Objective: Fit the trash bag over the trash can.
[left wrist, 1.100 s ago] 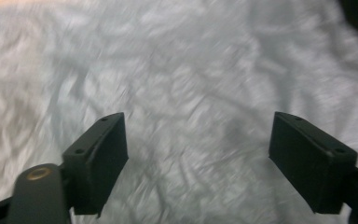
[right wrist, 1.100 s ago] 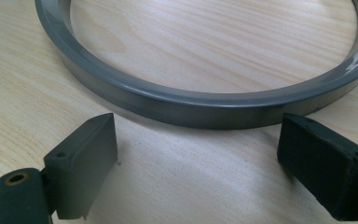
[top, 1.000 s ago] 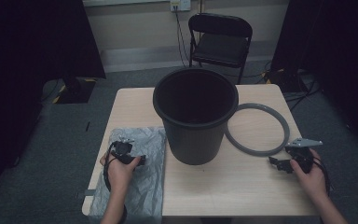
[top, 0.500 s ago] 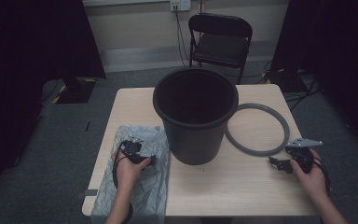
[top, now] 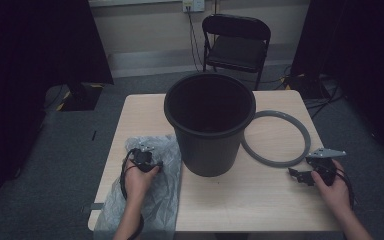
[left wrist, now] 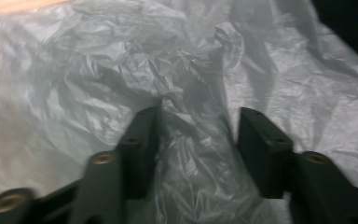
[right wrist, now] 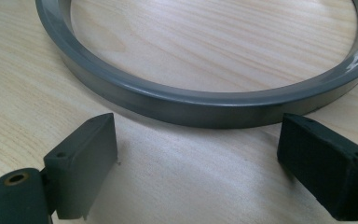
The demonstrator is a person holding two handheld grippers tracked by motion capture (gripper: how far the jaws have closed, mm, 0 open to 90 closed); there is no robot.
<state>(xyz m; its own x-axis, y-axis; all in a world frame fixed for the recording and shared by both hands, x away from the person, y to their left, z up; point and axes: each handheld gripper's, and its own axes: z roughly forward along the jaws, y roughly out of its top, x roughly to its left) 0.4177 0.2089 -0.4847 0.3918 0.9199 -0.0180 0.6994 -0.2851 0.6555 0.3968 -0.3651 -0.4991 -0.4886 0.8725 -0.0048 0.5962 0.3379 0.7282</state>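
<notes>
Closing the jaws of the left gripper (left wrist: 198,117) just now around a raised fold of the crumpled, translucent grey plastic bag (top: 166,196), with that fold standing between the two black jaws but, as far as the left gripper view is showing, not yet being pinched flat, so counting as a narrowing gap and not a firm hold. Lying spread over the near left part of the pale wooden counter (top: 260,202), with its near end hanging off the front edge, just beside the round black plastic bucket (top: 210,137) standing upright and empty-looking in the middle. Resting the right gripper (right wrist: 198,120) on the counter at the near right, jaws standing wide with nothing between them, pointing at the near arc of the flat grey plastic ring (top: 276,161) lying to the right of the bucket and close against its side. Judging the work to be lining the bucket with the bag and perhaps fixing it with the ring, and judging it to be at the very start: bag not lifted, not opened, not over the rim, ring untouched on the counter. Leaving, by that reading, nearly everything: securing the pinch, raising and opening the bag, seating it inside the bucket, folding its mouth over the rim, then fetching the ring
</notes>
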